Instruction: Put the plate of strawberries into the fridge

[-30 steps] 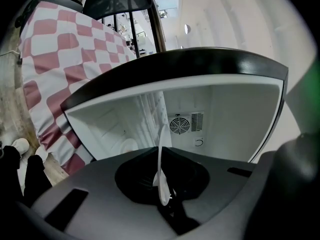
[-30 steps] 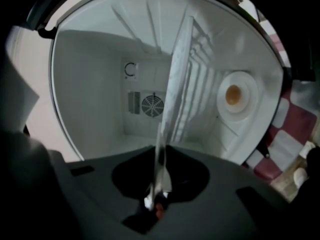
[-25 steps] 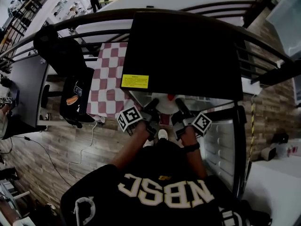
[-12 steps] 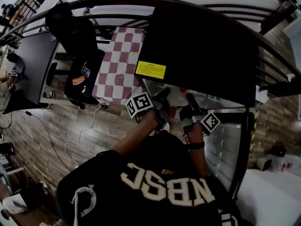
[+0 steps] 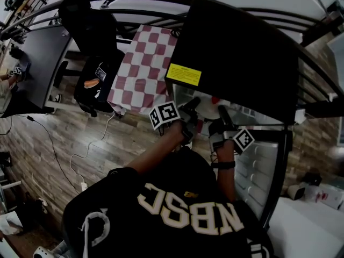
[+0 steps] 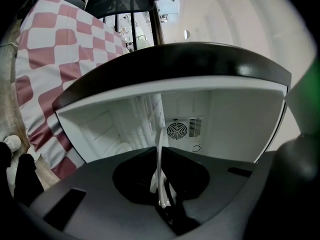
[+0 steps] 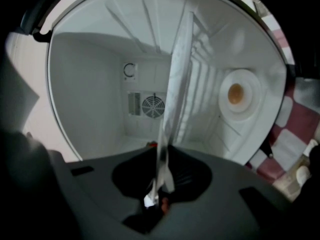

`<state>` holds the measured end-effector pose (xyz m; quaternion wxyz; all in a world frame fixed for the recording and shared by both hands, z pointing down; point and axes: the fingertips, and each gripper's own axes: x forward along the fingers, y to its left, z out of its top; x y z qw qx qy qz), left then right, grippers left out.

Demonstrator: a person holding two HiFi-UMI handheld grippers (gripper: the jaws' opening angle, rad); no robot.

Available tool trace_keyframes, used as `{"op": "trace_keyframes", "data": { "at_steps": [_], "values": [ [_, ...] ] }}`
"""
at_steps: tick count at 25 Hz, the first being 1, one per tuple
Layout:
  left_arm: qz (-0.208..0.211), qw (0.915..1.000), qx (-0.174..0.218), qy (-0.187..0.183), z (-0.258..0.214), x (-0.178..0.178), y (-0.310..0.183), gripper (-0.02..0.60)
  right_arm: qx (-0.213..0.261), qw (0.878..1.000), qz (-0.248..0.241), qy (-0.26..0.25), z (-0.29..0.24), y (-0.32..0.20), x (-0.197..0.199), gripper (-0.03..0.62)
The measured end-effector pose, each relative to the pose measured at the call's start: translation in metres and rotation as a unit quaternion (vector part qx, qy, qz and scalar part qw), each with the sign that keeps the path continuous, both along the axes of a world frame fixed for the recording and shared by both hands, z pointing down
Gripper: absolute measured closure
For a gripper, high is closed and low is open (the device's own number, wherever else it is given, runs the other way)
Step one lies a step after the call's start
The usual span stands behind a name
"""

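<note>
A white plate [image 5: 206, 109] with red strawberries [image 5: 215, 99] hangs at the mouth of the black fridge [image 5: 242, 52], carried between both grippers. My left gripper [image 5: 189, 107] is shut on the plate's left rim, and my right gripper [image 5: 221, 117] is shut on its right rim. In the left gripper view the plate [image 6: 159, 149] shows edge-on, running from the left gripper [image 6: 162, 196] into the white fridge interior [image 6: 235, 124]. The right gripper view shows the plate rim [image 7: 172, 114] the same way in the right gripper [image 7: 157, 194], with a bit of strawberry [image 7: 149, 145] beside it.
The fridge door [image 5: 258, 165] stands open at the right, its white shelves facing up. A red-and-white checked table [image 5: 145, 69] adjoins the fridge on the left, with a black chair [image 5: 88, 31] beyond. A fan grille [image 7: 153, 105] and a round lamp [image 7: 236, 94] sit inside the fridge.
Both grippers, still holding the plate, have gone forward toward the fridge opening. The head view has swung, so the fridge and table sit further right.
</note>
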<state>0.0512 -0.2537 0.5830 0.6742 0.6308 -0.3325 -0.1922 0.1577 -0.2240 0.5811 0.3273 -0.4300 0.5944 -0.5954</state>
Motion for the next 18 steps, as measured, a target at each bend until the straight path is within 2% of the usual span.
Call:
{"op": "trace_keyframes", "data": {
  "at_steps": [4, 8, 12, 16, 18],
  "values": [
    [0.008, 0.9998, 0.015, -0.007, -0.004, -0.003, -0.001, 0.551, 0.006, 1.0, 0.002, 0.027, -0.002, 0.0, 0.002, 0.537],
    [0.011, 0.9993, 0.032, -0.012, -0.006, -0.01, 0.001, 0.544, 0.01, 0.999, 0.016, 0.044, -0.001, 0.004, 0.008, 0.504],
    [0.019, 0.9987, 0.045, -0.011, -0.005, -0.012, 0.008, 0.513, 0.023, 0.997, 0.034, 0.06, -0.001, 0.011, 0.015, 0.47],
    [0.039, 0.9969, 0.067, -0.015, -0.01, -0.011, 0.016, 0.439, 0.039, 0.995, 0.041, 0.082, -0.006, 0.016, 0.016, 0.454],
    [0.05, 0.9953, 0.08, -0.023, -0.012, -0.011, 0.021, 0.424, 0.043, 0.994, 0.042, 0.095, -0.008, 0.021, 0.015, 0.454]
  ]
}}
